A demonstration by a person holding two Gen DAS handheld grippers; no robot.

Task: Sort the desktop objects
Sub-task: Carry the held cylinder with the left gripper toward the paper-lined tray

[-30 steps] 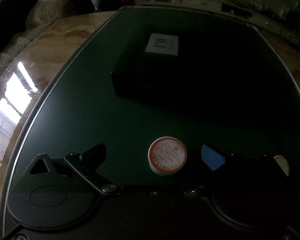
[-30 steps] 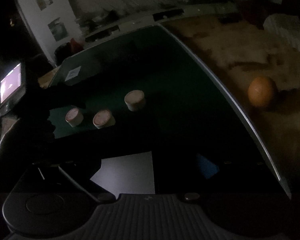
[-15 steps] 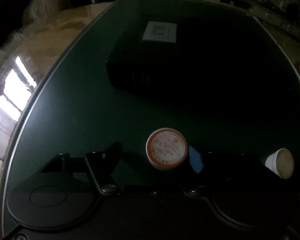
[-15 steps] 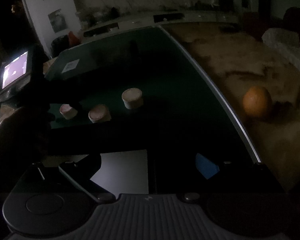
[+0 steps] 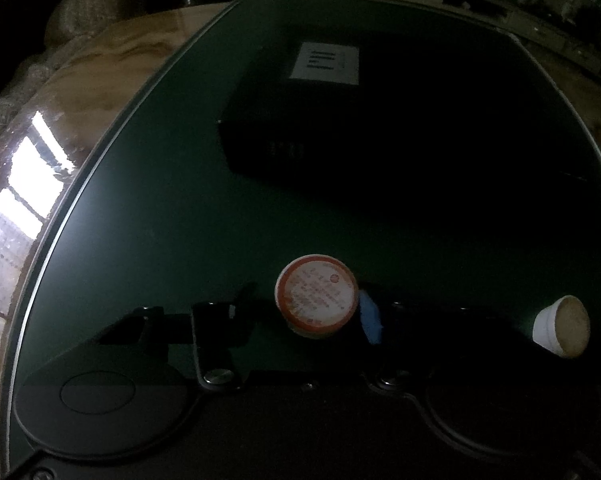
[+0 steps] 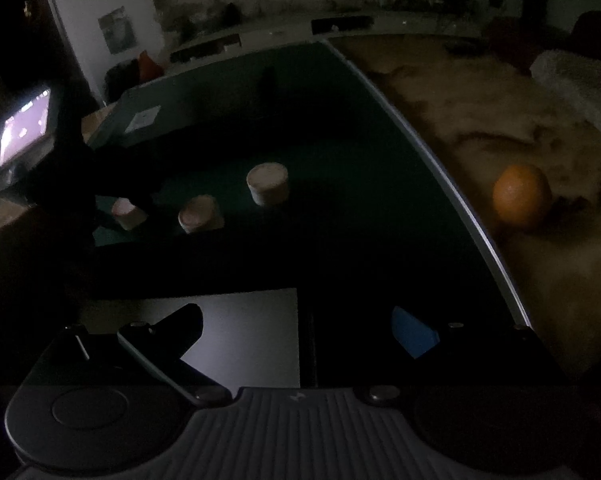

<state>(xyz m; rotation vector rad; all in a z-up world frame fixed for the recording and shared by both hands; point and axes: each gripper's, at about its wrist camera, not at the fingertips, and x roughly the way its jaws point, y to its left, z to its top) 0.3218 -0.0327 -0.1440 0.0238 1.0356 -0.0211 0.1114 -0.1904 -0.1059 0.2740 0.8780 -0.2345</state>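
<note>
Surface: a dark green mat [image 5: 148,216] with a pale edge covers most of a glossy, marbled brown tabletop [image 6: 500,128]. The room is dim; window light glares off the tabletop at 9 o'clock in the left wrist view, and a pale wall with pinned pictures stands at 11 o'clock in the right wrist view.

Count: three small round cups on the mat. One is a red-rimmed cup [image 5: 317,296], one a tipped cup [image 6: 201,214] at 10 o'clock from the right tongs, one an upright cup [image 6: 268,183] just beyond it. One black box [image 5: 300,120] with a white label lies at 12 o'clock of the left tongs. One orange [image 6: 522,196] rests on the bare tabletop at 2 o'clock in the right wrist view. One white sheet [image 6: 252,332] lies under the right gripper.

Left gripper [image 5: 304,314]: jaws closing, the red-rimmed cup between them, the blue pad against its side.

Right gripper [image 6: 300,332]: jaws spread wide, holding nothing.
</note>
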